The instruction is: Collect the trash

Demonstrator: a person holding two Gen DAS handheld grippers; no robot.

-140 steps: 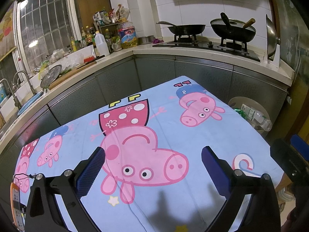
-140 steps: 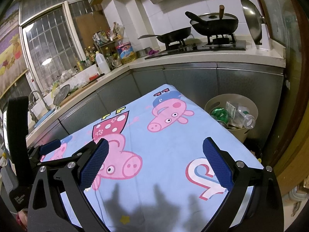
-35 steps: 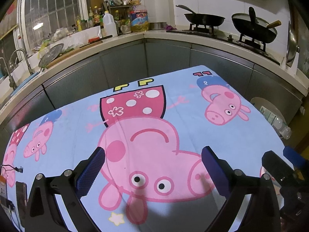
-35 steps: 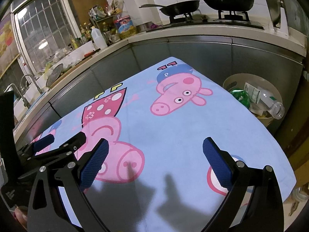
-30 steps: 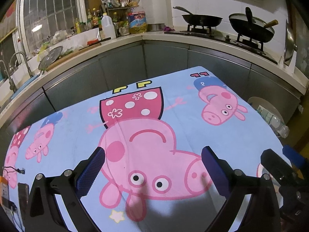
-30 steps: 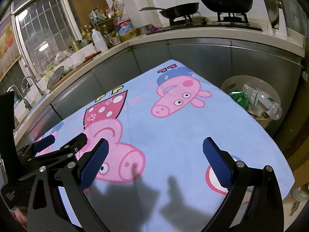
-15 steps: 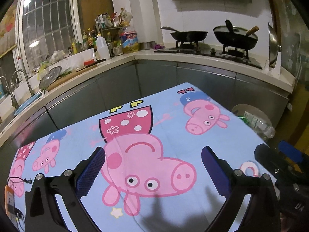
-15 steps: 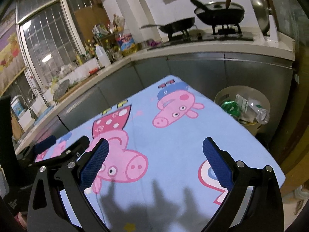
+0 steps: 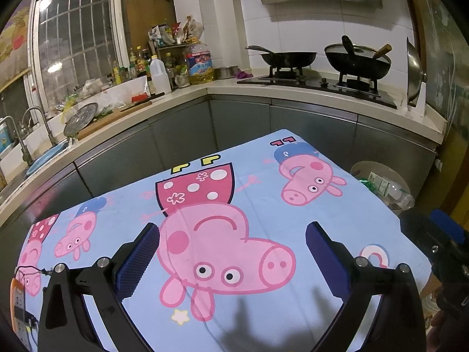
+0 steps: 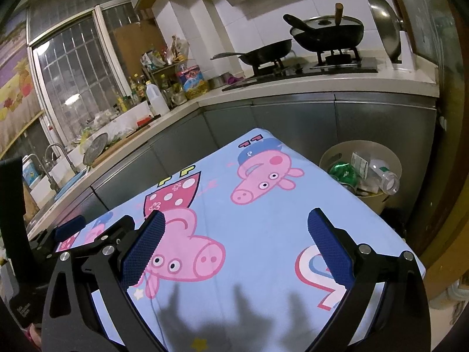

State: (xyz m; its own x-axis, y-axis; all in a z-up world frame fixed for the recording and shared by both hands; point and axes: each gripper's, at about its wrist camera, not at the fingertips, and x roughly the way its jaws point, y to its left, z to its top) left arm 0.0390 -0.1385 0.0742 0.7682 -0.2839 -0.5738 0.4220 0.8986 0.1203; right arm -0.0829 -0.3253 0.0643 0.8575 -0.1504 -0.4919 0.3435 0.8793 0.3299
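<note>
The beige bin (image 10: 337, 154) beside the worktop (image 10: 263, 228) holds a clear plastic bottle (image 10: 378, 173) and a green wrapper (image 10: 343, 173). The left gripper (image 9: 233, 252) and the right gripper (image 10: 236, 242) both stand wide apart, holding nothing.

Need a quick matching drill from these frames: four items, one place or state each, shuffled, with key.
Items:
1. plastic bottle
2. lidded wok
3. left tongs
4. white jug

Places/states:
A. on the gas burner
B. open over the cartoon cloth
C. in the beige bin
D. on the counter by the window

Pairs: 1-C, 2-A, 3-B, 4-D
</note>
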